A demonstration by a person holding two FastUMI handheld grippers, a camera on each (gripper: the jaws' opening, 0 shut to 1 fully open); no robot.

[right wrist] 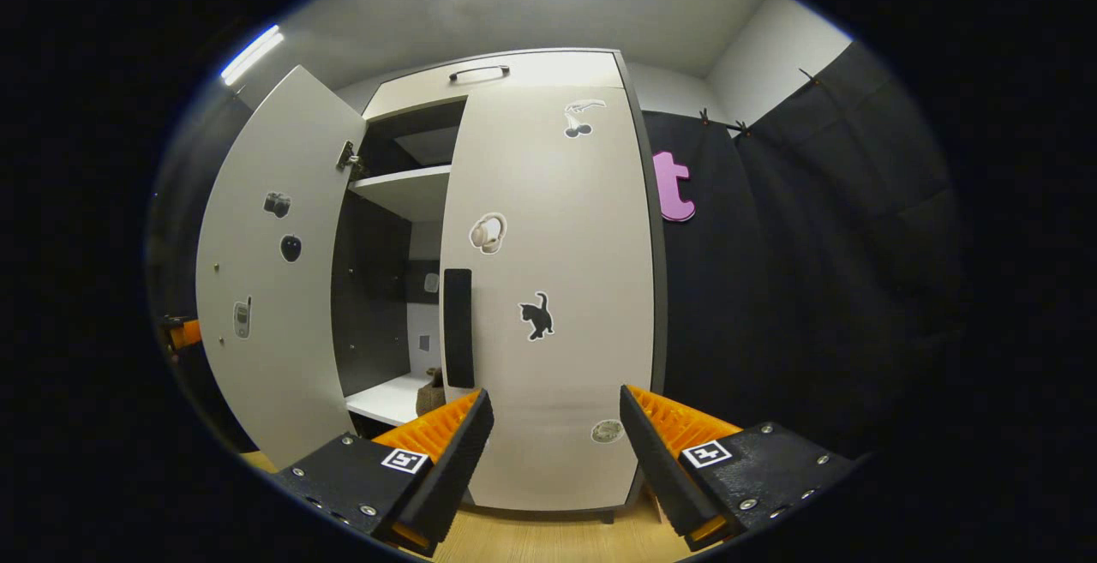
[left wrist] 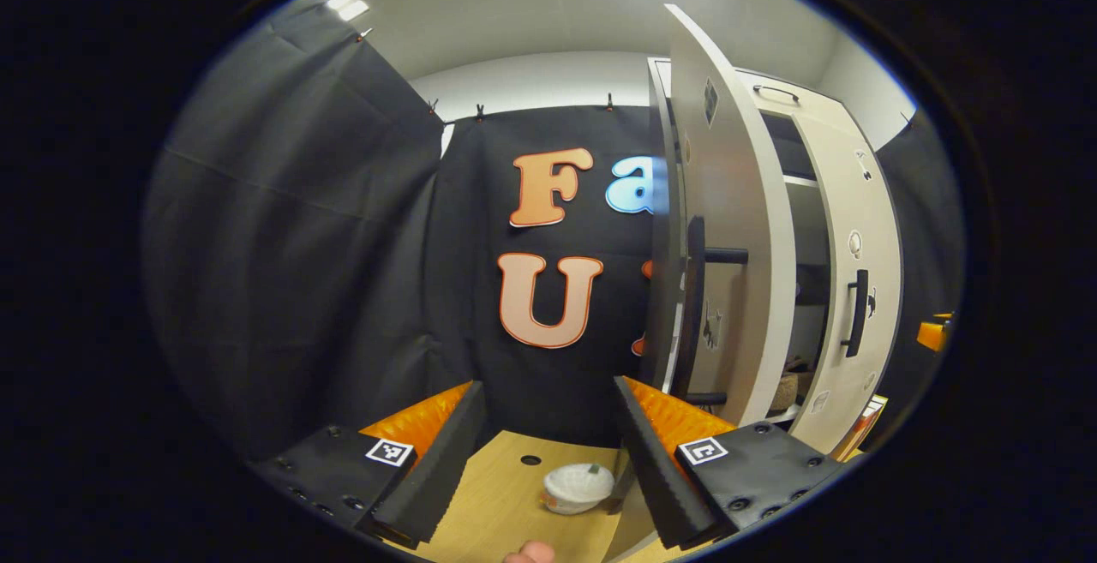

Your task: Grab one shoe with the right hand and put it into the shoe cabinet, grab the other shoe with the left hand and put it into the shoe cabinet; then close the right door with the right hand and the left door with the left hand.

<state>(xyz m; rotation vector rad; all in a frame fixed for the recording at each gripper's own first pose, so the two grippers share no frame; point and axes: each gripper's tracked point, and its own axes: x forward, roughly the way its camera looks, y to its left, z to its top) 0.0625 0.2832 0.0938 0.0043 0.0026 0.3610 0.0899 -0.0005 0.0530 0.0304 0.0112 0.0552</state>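
The shoe cabinet point(right wrist: 548, 74) stands tall against the black booth wall point(right wrist: 771, 289), a pale grey unit with dark inner walls and a handle on its top panel. In the right gripper view its right door point(right wrist: 557, 289) sits shut or nearly so, flat to the front, with a black bar handle point(right wrist: 458, 327) at its inner edge and small stickers on its face. The left door point(right wrist: 274, 289) swings wide open, showing an upper shelf point(right wrist: 407, 190) and a white lower shelf point(right wrist: 390, 398). On that lower shelf, just behind the edge of the right door, lies a brownish shoe point(right wrist: 431, 393), mostly hidden; I cannot tell whether the second shoe is beside it. In the left gripper view the left door point(left wrist: 728, 229) is seen almost edge-on, close in front, its black handle point(left wrist: 696, 314) facing the camera, and something brownish, likely a shoe point(left wrist: 784, 392), shows low inside the gap. The wooden tabletop point(left wrist: 497, 503) spreads below. On it a small white lidded cup point(left wrist: 578, 488) rests between the fingers' tips but apart from them. The left gripper point(left wrist: 548, 452) hangs with fingers spread, grasping nothing. The right gripper point(right wrist: 555, 452) faces the right door, fingers likewise released and empty. A fingertip of the person's hand point(left wrist: 530, 553) peeks at the bottom edge.
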